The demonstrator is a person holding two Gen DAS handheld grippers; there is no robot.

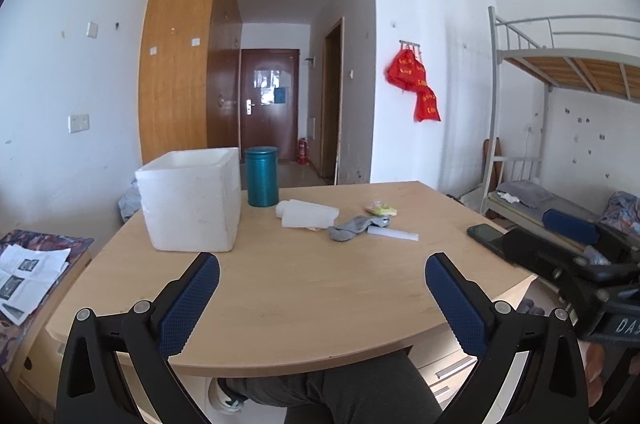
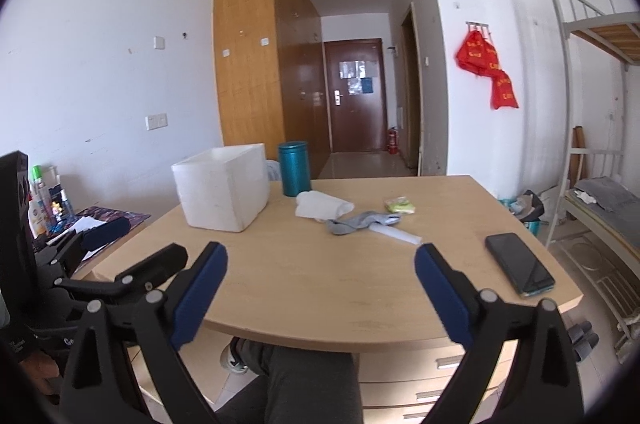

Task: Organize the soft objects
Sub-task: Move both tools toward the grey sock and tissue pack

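A grey sock point(image 1: 356, 226) point(image 2: 360, 221) lies crumpled mid-table, beside a folded white cloth point(image 1: 307, 213) point(image 2: 323, 206) and a small yellow-green packet point(image 1: 382, 209) point(image 2: 400, 205). A white foam box point(image 1: 191, 199) point(image 2: 223, 187) stands open-topped at the back left. My left gripper point(image 1: 322, 266) is open and empty above the table's near edge. My right gripper point(image 2: 321, 256) is open and empty, also near the front edge. Both are well short of the sock.
A teal canister point(image 1: 262, 176) point(image 2: 295, 168) stands next to the box. A white tube point(image 1: 394, 234) point(image 2: 398, 234) lies by the sock. A black phone point(image 2: 519, 263) point(image 1: 486, 234) lies at the table's right. A bunk bed point(image 1: 560, 72) stands at right.
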